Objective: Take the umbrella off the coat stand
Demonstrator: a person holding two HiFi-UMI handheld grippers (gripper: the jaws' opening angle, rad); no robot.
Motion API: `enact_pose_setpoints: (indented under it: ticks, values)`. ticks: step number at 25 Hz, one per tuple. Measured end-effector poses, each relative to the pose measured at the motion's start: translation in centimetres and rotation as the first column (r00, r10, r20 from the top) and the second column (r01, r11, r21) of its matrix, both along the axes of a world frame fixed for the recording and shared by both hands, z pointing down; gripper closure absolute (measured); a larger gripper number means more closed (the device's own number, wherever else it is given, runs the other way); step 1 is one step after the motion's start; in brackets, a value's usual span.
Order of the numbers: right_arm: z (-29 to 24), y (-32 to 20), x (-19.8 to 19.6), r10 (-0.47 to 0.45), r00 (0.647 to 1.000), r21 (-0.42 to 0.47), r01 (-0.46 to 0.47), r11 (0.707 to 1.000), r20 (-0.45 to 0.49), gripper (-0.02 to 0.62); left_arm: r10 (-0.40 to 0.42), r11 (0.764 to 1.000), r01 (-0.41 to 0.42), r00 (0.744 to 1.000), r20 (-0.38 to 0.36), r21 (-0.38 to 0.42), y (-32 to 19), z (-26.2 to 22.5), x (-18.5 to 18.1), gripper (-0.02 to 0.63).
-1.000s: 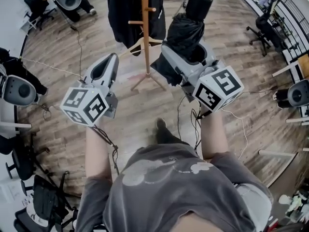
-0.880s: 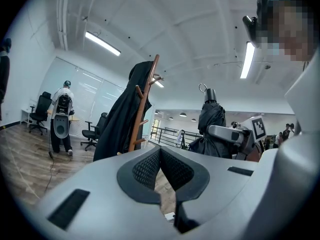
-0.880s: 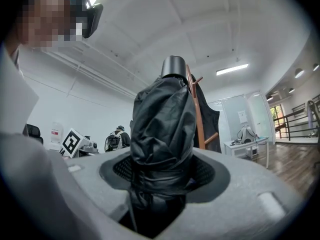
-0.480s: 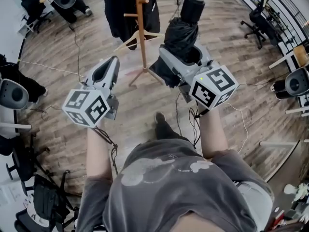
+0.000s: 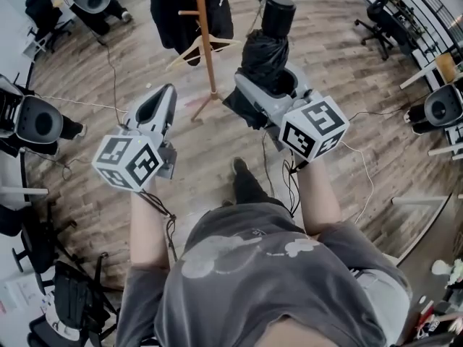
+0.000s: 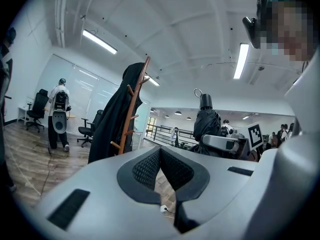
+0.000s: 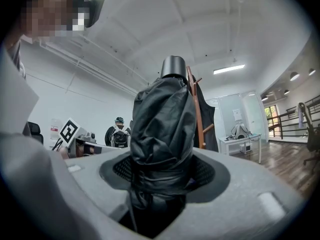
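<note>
Your right claw (image 7: 161, 176) grips the folded black umbrella (image 7: 162, 114), held upright and clear of the wooden coat stand (image 5: 205, 45) nearby; your left claw (image 6: 160, 154) is closed on nothing.

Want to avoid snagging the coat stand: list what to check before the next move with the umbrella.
1. Grip on the umbrella: ok; the right tool has its jaws closed on the folded black umbrella's middle.
2. Umbrella clear of the coat stand: ok; the head view shows bare floor between them.
3. Left tool free: ok; jaws together, nothing between them.
4. Black coat on the stand: ok; it hangs there, apart from the umbrella.
5. Cable below the right tool: cannot tell whether it could catch the person's shoe.
</note>
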State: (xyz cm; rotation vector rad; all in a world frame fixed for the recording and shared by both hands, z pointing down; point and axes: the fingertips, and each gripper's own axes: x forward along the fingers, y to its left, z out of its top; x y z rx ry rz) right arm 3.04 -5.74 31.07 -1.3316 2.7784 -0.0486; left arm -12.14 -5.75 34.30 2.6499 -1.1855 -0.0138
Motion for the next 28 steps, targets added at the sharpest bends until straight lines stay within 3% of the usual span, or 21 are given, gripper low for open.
enact_pose_setpoints:
  ticks: [14,28]
  values:
    - [4.3,1.9,-0.6,0.038,0.999,-0.071,-0.04,0.997,-0.035,0.333,0.013,0.999,-0.014,1.0,-0.006,-0.043,2.5,2.5,-0.6,0.609]
    - [4.5,1.9,-0.7,0.074,0.997,-0.081,-0.077,0.994,-0.032,0.333,0.017,0.998,-0.018,1.0,-0.013,-0.061,2.5,3.2,-1.0,0.609]
